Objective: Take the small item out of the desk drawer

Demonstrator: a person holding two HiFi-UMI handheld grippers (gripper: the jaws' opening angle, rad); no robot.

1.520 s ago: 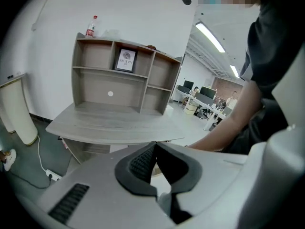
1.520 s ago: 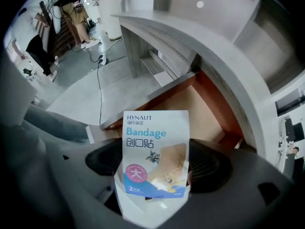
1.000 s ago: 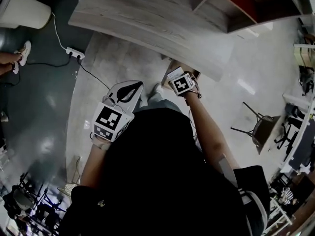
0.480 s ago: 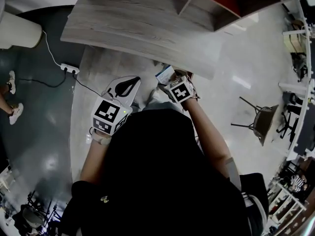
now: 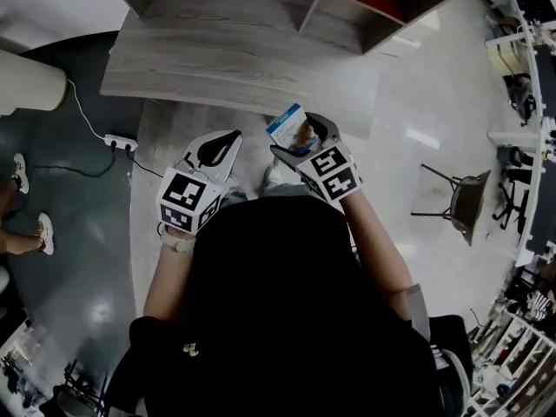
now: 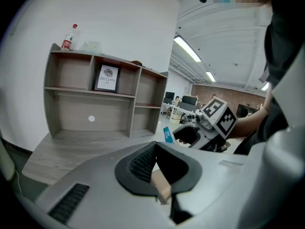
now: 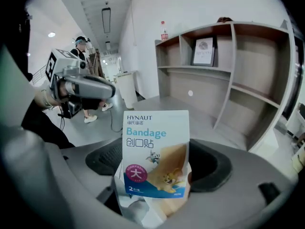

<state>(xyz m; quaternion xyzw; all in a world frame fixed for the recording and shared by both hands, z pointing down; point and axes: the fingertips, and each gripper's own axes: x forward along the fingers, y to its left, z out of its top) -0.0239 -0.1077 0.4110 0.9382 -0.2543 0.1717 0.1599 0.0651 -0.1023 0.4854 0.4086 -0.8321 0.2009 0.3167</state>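
Note:
A small white and blue bandage box [image 7: 155, 154] stands upright between the jaws of my right gripper [image 7: 157, 178], which is shut on its lower part. In the head view the bandage box [image 5: 287, 127] sits in the right gripper [image 5: 300, 143], just in front of the wooden desk's [image 5: 226, 59] front edge. My left gripper [image 5: 229, 140] hangs to the left of it, jaws together with nothing held. The left gripper view shows the box [image 6: 167, 134] and the right gripper [image 6: 190, 136] off to the right. No drawer shows in any view.
A wooden shelf unit [image 6: 95, 104] stands on the desk with a framed picture [image 6: 107, 78] inside and a bottle [image 6: 69, 37] on top. On the floor lie a power strip [image 5: 117, 141] with its cable, a white bin [image 5: 26, 81], a chair [image 5: 460, 207]. A person's feet [image 5: 39, 228] show at left.
My right gripper has come up and out from under the desk's front edge with the bandage box in it. The left gripper has kept its place and stayed shut.

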